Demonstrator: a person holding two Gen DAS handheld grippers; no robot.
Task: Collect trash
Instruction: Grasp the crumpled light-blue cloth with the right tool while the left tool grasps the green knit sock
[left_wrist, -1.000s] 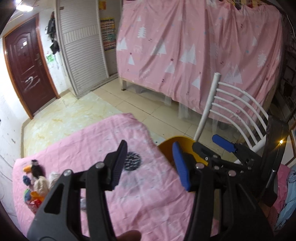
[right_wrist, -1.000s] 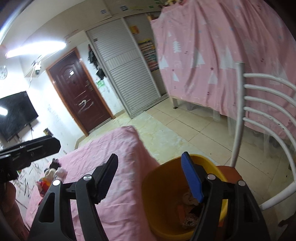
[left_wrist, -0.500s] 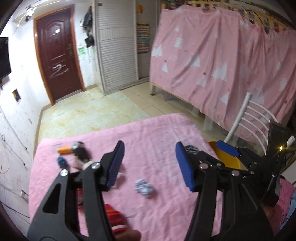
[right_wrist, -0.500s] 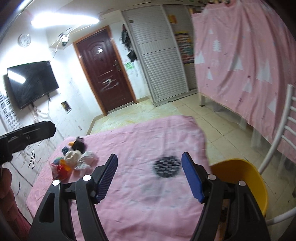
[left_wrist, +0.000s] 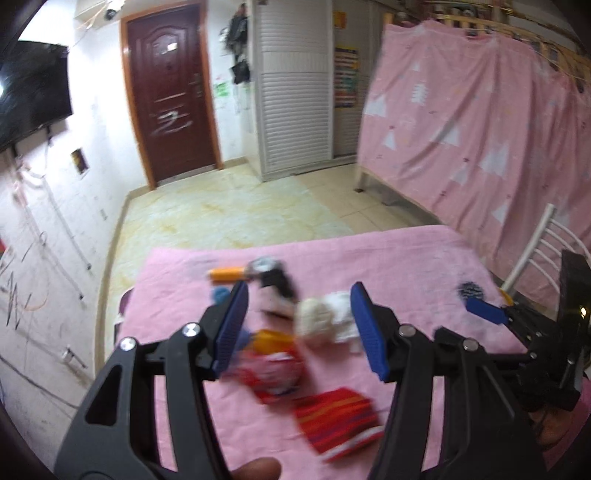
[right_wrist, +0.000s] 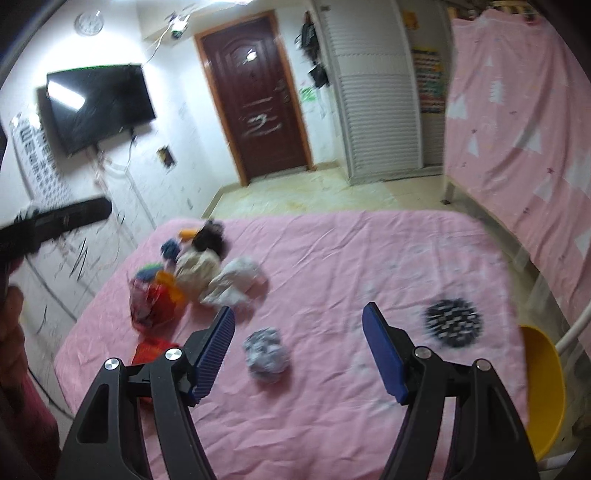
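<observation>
Both sets of jaws stand released and hold nothing, which suits what I judge to be the approach before a pick. From there I work down by size. Pink cloth covers the surface (right_wrist: 332, 258), and it carries all the trash. At its right edge sits the yellow bin (right_wrist: 546, 384), just below the surface's level beside a white chair (left_wrist: 535, 254); I take that as the drop point, placed where a loaded gripper only needs to swing sideways. The main heap of trash (right_wrist: 184, 277) lies toward the far left corner: a red wrapper (right_wrist: 151, 306), a cream wad, a white crumpled tissue (right_wrist: 236, 280) and something dark behind, all touching or overlapping. My left gripper (left_wrist: 299, 325) is aimed squarely at that heap, its blue pads framing the cream and white pieces, though motion blur keeps me from saying how close they are. A striped red packet (left_wrist: 336, 417) lies nearer, apart from the heap. My right gripper (right_wrist: 299, 347) hovers above the middle of the surface with a small grey-white crumpled ball (right_wrist: 267, 354) lying between its pads in view; that lone piece looks like the easy pick. A dark patterned disc (right_wrist: 452, 321) sits further right, near the bin; I cannot tell whether it is trash or a print on the cloth.
</observation>
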